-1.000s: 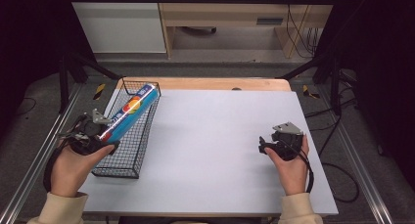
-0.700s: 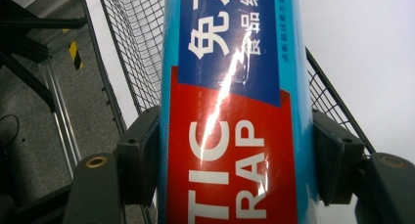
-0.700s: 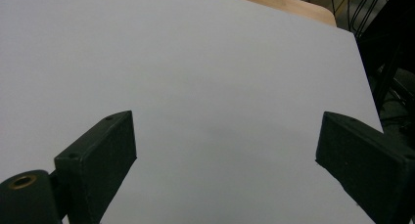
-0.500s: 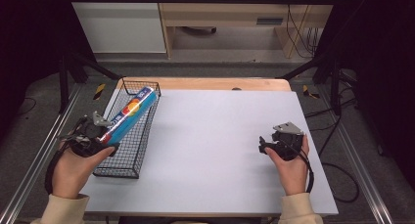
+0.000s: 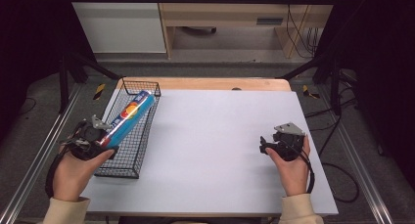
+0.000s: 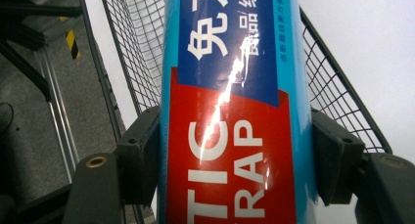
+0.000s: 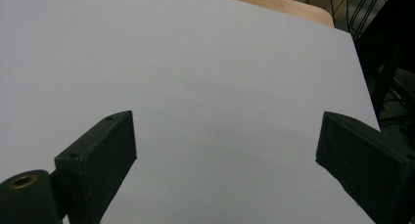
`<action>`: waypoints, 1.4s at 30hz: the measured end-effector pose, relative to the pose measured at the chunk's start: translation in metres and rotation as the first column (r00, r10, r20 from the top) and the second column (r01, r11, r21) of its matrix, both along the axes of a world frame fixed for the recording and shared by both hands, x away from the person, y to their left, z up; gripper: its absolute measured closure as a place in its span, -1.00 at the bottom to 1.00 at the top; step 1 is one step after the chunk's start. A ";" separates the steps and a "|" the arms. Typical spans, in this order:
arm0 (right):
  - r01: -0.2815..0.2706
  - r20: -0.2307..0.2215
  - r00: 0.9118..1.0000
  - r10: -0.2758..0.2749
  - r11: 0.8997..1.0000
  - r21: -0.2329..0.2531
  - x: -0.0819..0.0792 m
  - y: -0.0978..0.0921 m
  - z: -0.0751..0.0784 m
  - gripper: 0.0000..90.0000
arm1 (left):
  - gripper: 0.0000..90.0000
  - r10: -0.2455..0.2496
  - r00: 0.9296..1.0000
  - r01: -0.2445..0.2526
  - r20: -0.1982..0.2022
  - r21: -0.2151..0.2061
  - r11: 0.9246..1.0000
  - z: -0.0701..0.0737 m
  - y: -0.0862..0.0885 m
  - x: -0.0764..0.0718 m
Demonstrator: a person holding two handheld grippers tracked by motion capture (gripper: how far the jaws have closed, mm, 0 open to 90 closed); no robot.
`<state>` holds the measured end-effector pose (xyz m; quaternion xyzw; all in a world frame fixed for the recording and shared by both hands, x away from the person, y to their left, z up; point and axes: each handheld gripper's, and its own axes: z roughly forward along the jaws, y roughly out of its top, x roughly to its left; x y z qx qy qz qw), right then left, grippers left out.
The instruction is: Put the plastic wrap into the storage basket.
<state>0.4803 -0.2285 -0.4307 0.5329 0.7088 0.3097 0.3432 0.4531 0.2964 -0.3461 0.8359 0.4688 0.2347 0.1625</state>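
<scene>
High view: the blue box of plastic wrap [image 5: 126, 118] sits clamped at its near end in my left gripper [image 5: 100, 136], w/ the far end pointing up-bench over the black wire basket [image 5: 138, 150]. Box is tilted, long axis running along the basket's length, held above the mesh; can't tell if the far tip touches the rim. Vs 1 s ago the box has come nearer to me and swung a bit, so its far end is no longer right at the basket's far wall; the left hand [image 5: 73, 172] has drawn back w/ it. Basket itself hasn't shifted.

Left gripper view: fingers [image 6: 139, 155] pressed on both sides of the box [image 6: 235, 136], red and blue label w/ white lettering facing the camera, basket mesh [image 6: 142, 48] behind and to both sides.

Basket stands at the left edge of the white bench [image 5: 220, 136], wood strip showing along the far edge.

Right gripper [image 5: 266, 145] rests in the right hand [image 5: 292, 168] near the bench's right side, well apart from the basket, same spot as before. Right gripper view: fingers [image 7: 98, 150] spread wide w/ nothing between, just bare bench surface [image 7: 205, 77] ahead.
</scene>
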 end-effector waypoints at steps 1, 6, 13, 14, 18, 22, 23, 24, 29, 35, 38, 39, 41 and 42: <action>0.002 -0.001 1.000 -0.002 1.000 0.003 0.000 0.000 0.000 -0.82 | -0.29 0.001 1.000 -0.001 -0.002 0.008 1.000 -0.001 0.000 0.000; 0.005 -0.007 1.000 -0.004 1.000 0.006 0.001 0.000 -0.001 -0.82 | -0.29 0.029 0.999 -0.028 -0.022 0.031 0.999 -0.004 0.000 0.004; -0.006 -0.008 1.000 0.006 1.000 0.004 0.001 0.002 -0.001 -0.82 | -0.29 0.069 0.996 -0.064 -0.052 0.090 0.994 -0.006 -0.006 0.013; -0.010 -0.008 1.000 0.010 1.000 0.008 0.001 0.001 -0.001 -0.81 | -0.29 0.077 0.995 -0.071 -0.058 0.096 0.993 -0.007 -0.007 0.015; -0.011 -0.009 1.000 0.011 1.000 0.018 0.002 -0.002 -0.002 -0.81 | -0.29 0.106 0.991 -0.094 -0.087 0.133 0.987 -0.011 -0.012 0.023; -0.014 -0.011 1.000 0.014 1.000 0.025 0.002 -0.003 -0.002 -0.81 | -0.29 0.131 0.985 -0.112 -0.115 0.157 0.981 -0.018 -0.013 0.030; -0.015 -0.010 1.000 0.016 1.000 0.026 0.002 -0.003 -0.002 -0.81 | -0.29 0.130 0.984 -0.108 -0.121 0.171 0.979 -0.020 -0.014 0.031; -0.018 -0.010 1.000 0.018 0.999 0.027 0.002 -0.003 -0.002 -0.81 | -0.29 0.131 0.983 -0.107 -0.130 0.177 0.978 -0.021 -0.014 0.032; -0.024 -0.010 1.000 0.024 0.999 0.026 0.001 -0.002 -0.001 -0.81 | -0.29 0.132 0.978 -0.097 -0.163 0.204 0.974 -0.029 -0.016 0.037; -0.023 -0.016 1.000 0.023 0.999 0.026 0.001 -0.001 -0.001 -0.80 | -0.29 0.122 0.976 -0.084 -0.180 0.207 0.975 -0.028 -0.016 0.039; -0.023 -0.017 1.000 0.024 0.999 0.025 0.001 -0.001 -0.001 -0.80 | -0.29 0.118 0.970 -0.067 -0.210 0.237 0.969 -0.030 -0.017 0.042; -0.020 -0.020 1.000 0.021 0.999 0.029 0.000 -0.001 -0.001 -0.80 | -0.29 0.117 0.970 -0.064 -0.211 0.244 0.968 -0.031 -0.018 0.043; -0.021 -0.015 1.000 0.022 0.999 0.024 0.000 -0.001 -0.001 -0.80 | -0.29 0.115 0.969 -0.058 -0.220 0.250 0.967 -0.031 -0.020 0.044; -0.019 -0.015 1.000 0.019 0.999 0.026 0.000 -0.002 -0.001 -0.80 | -0.29 0.114 0.969 -0.057 -0.221 0.248 0.967 -0.031 -0.019 0.044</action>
